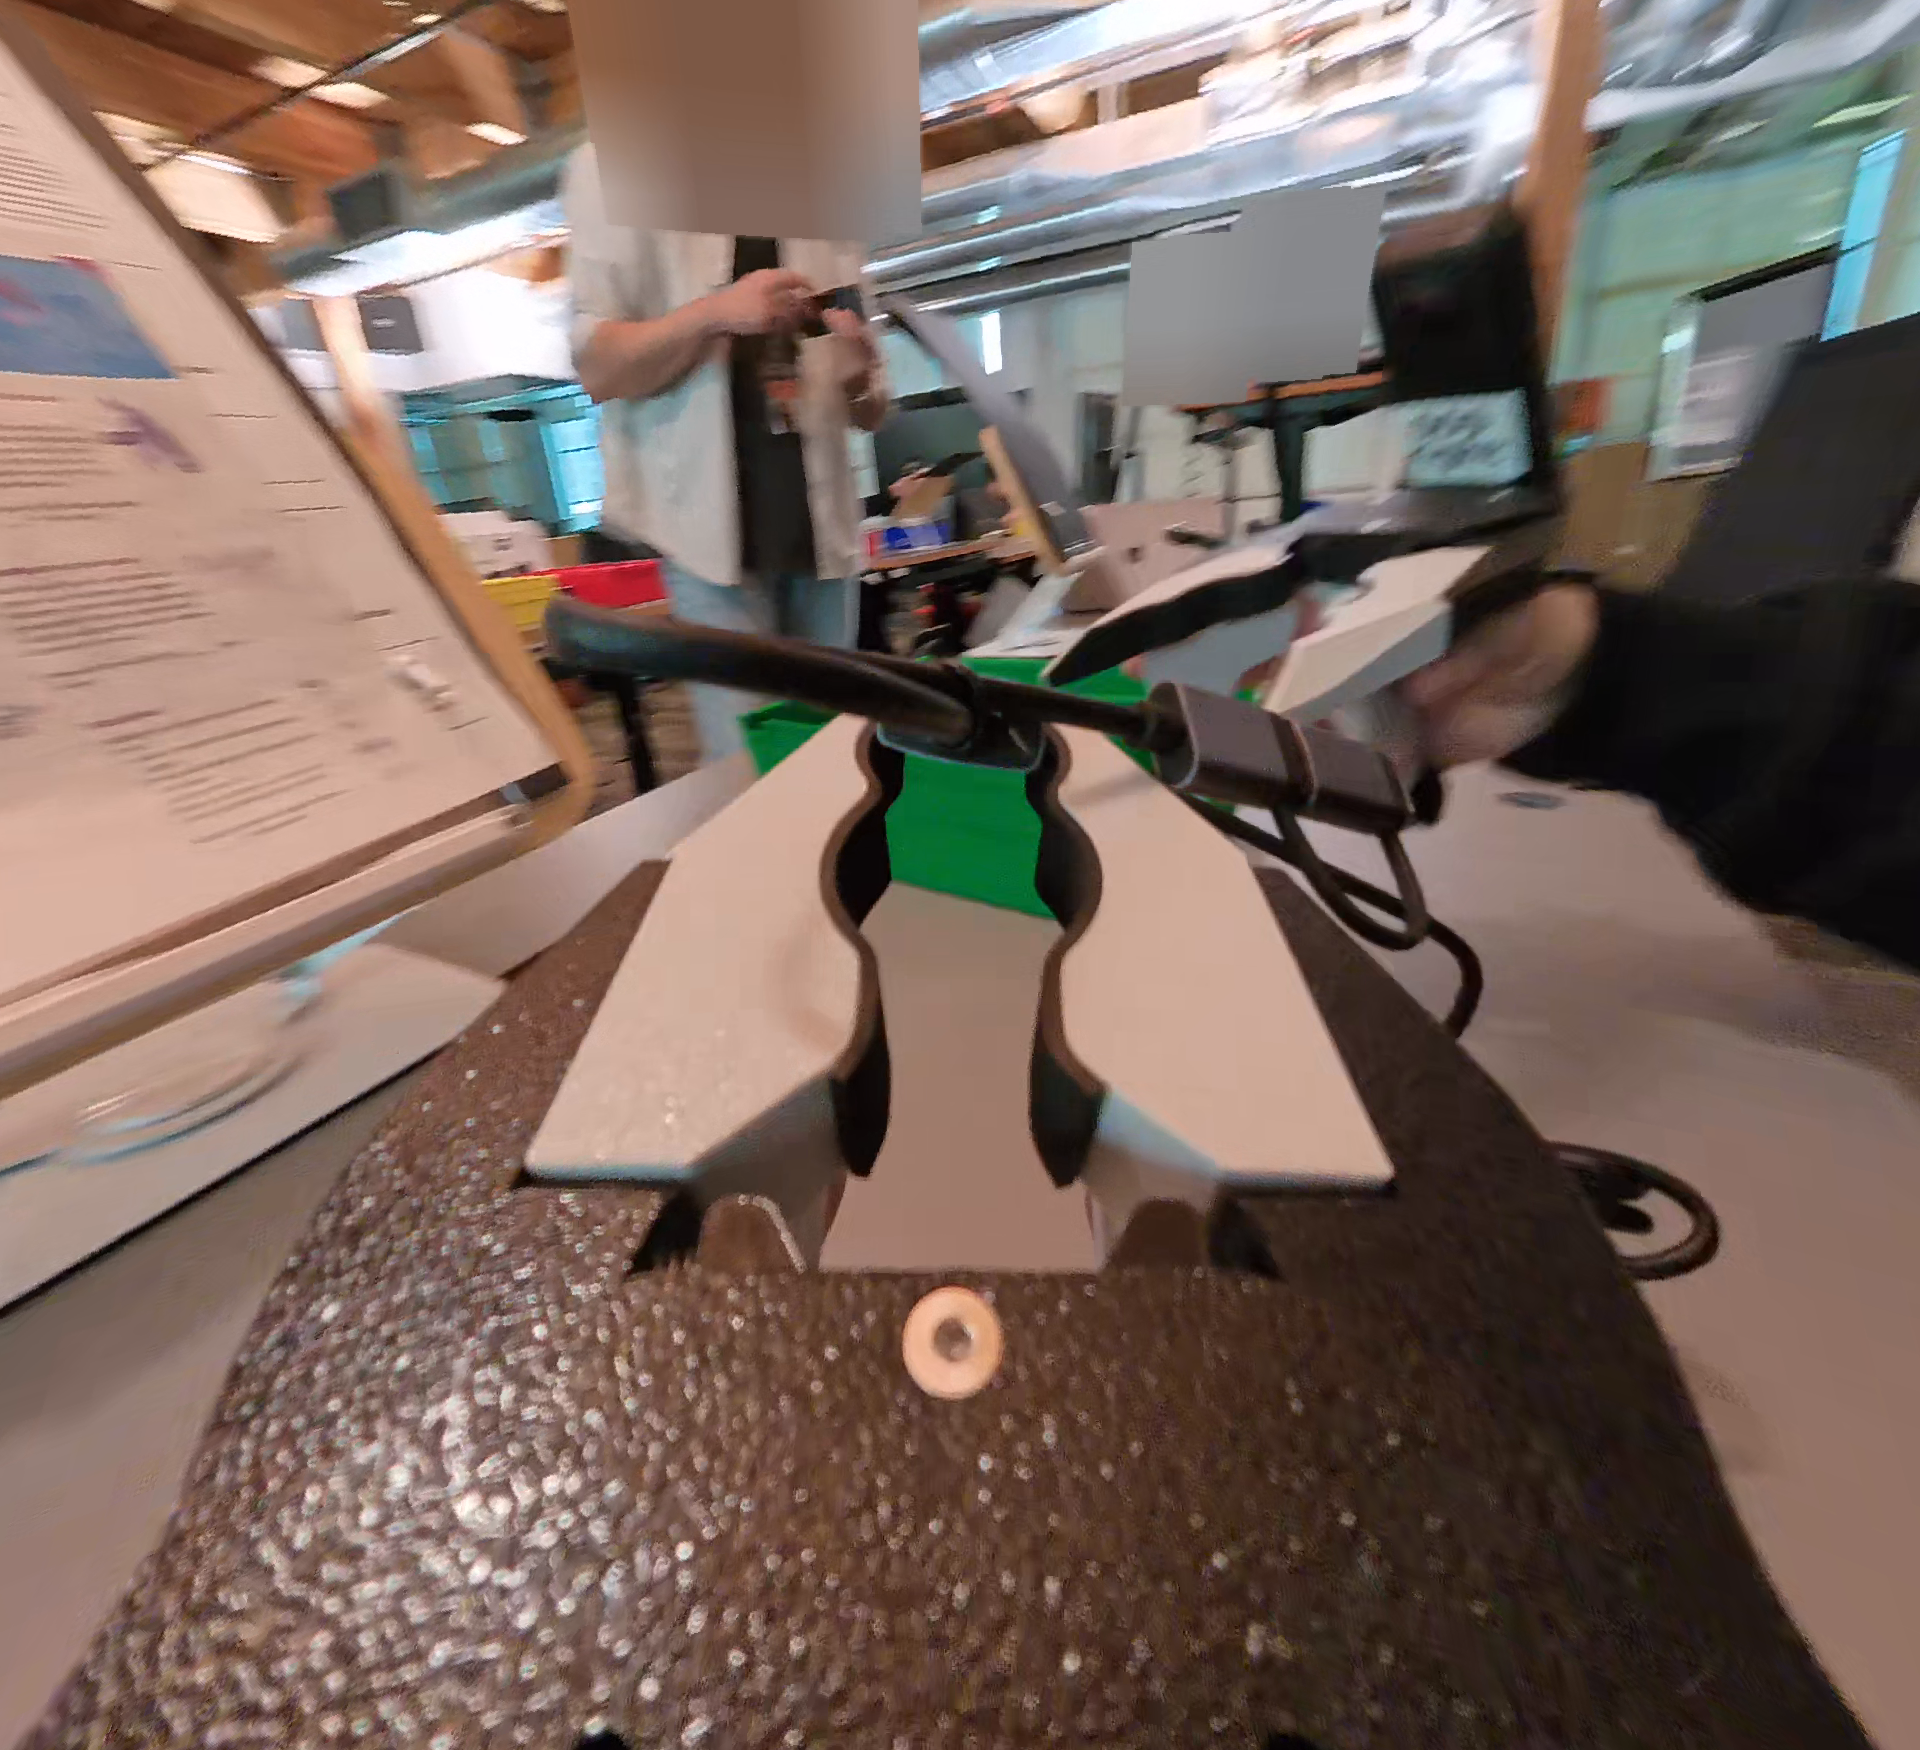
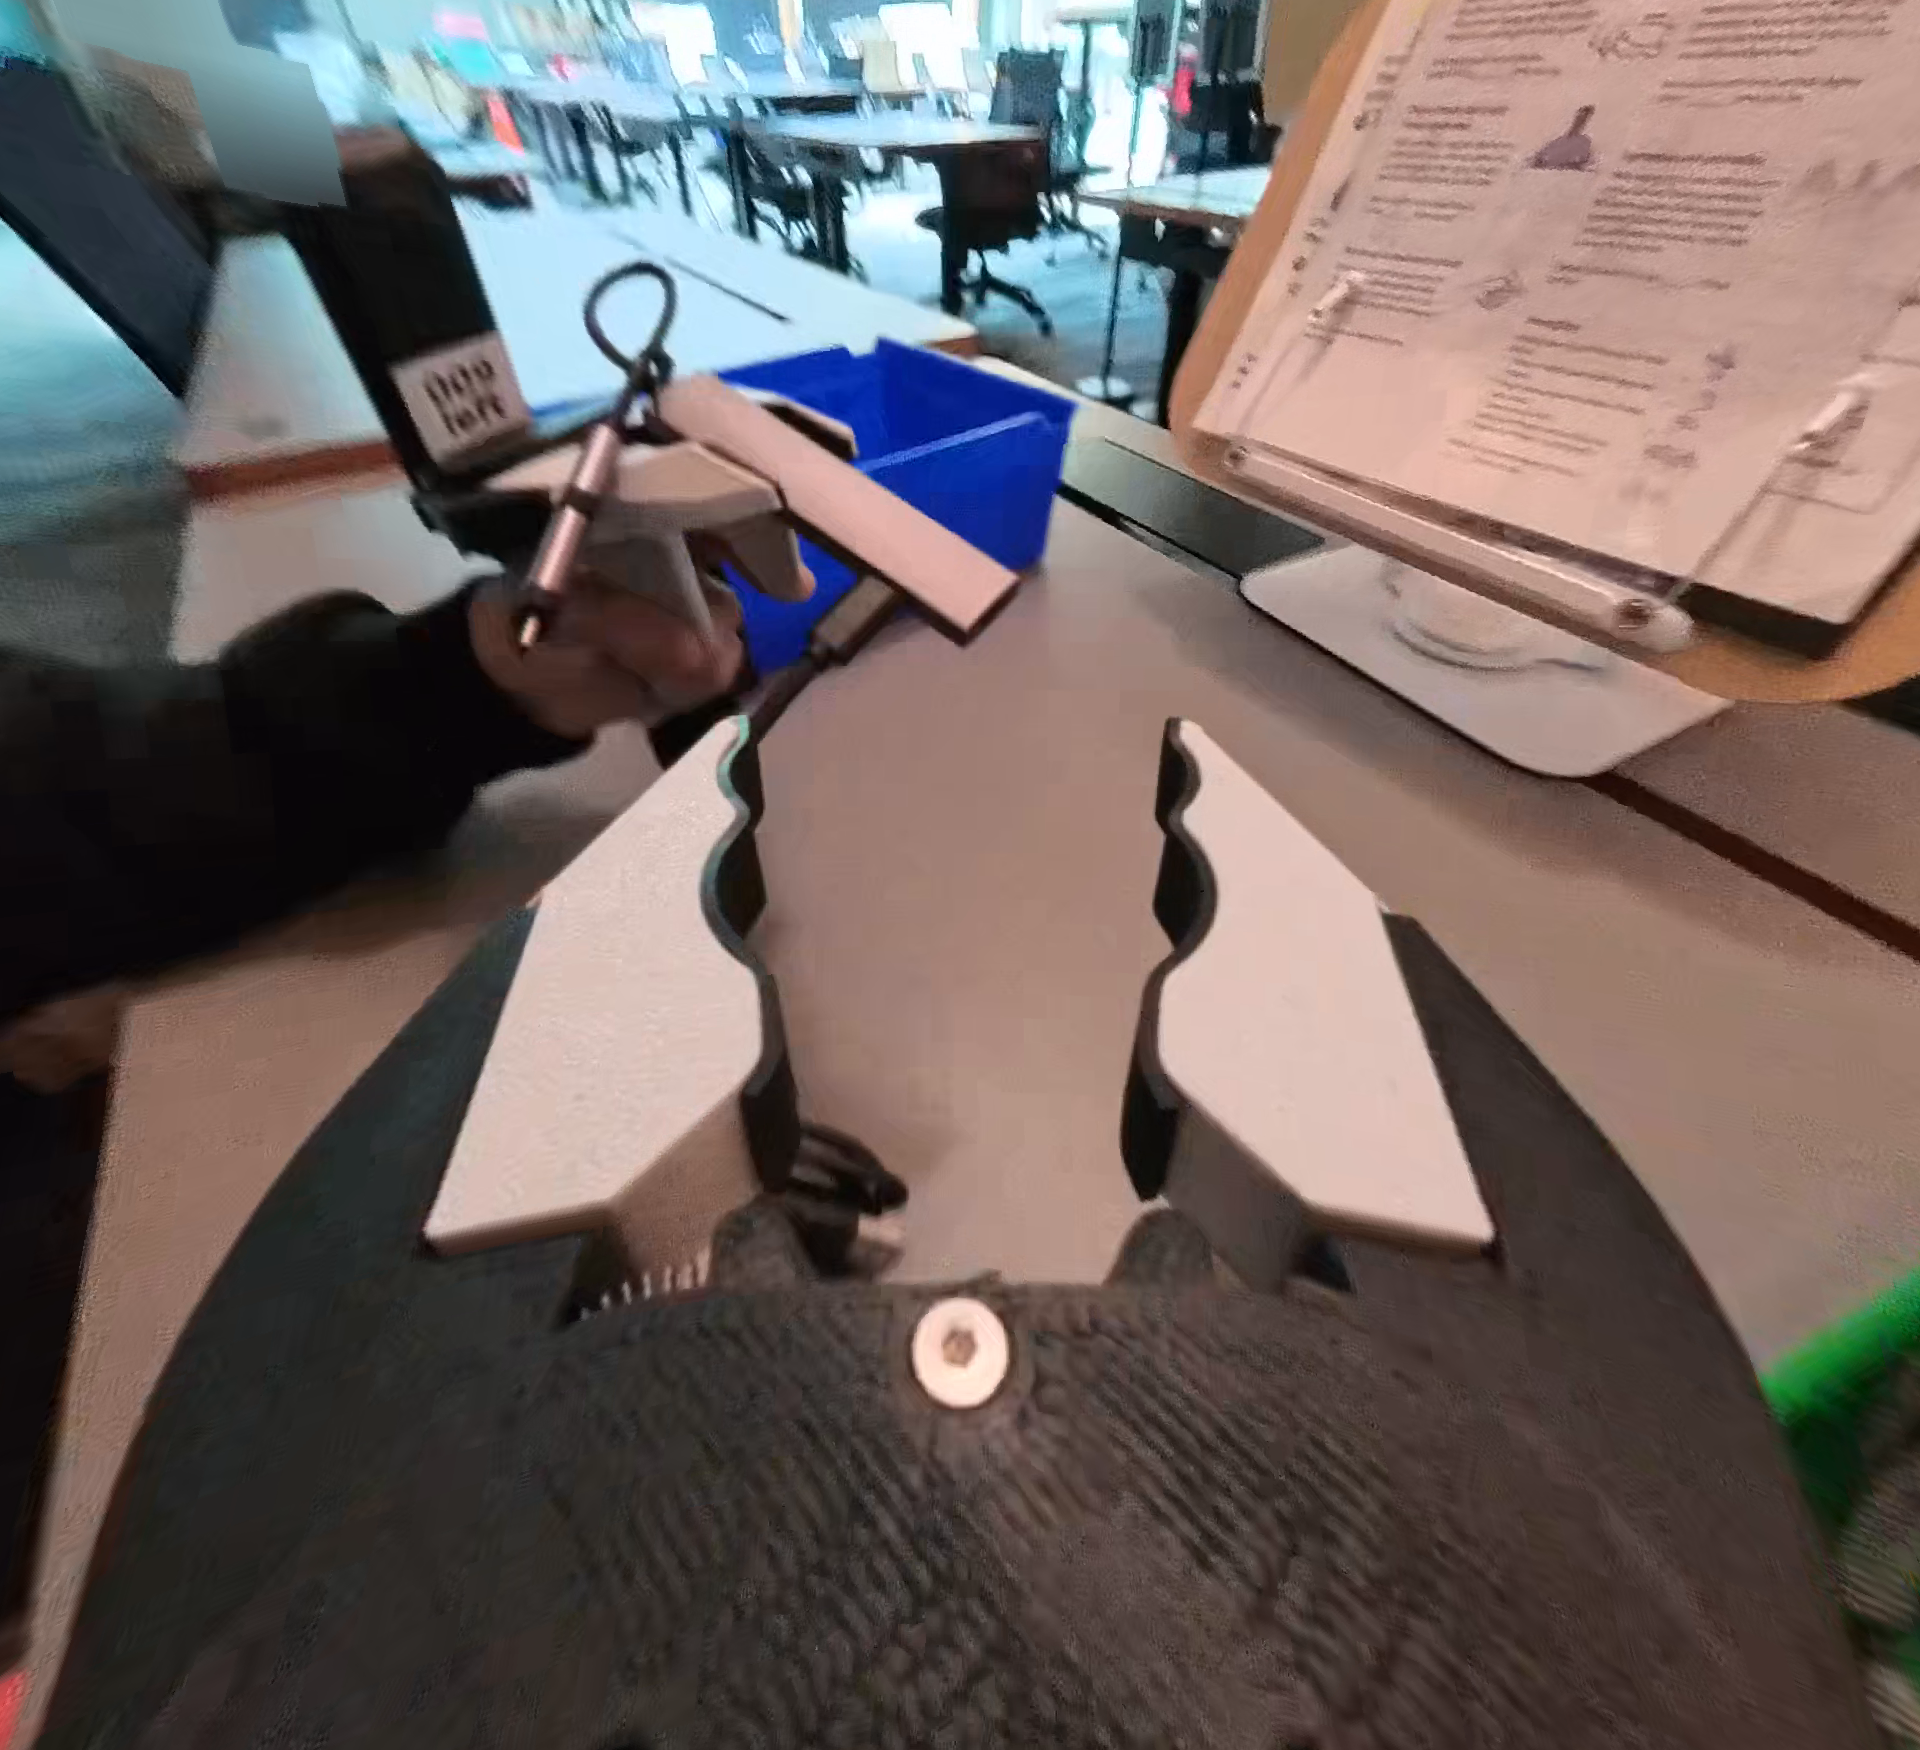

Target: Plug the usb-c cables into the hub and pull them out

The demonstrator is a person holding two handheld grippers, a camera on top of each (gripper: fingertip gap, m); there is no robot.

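Observation:
In the left wrist view my left gripper is shut at its tips on a black cable. The cable runs right to a grey usb-c hub that hangs in the air above the table. My right gripper, held by a hand in a black sleeve, hovers just above and behind the hub. In the right wrist view my right gripper is open and empty over the grey table. There the left gripper holds the looped cable, with the hub dangling below it.
A document stand with a printed sheet stands on the table and also shows in the right wrist view. A green bin and a blue bin sit ahead. More black cable lies on the table. A person stands beyond. The gap from one gripper's tips to the other's is roughly 9 cm.

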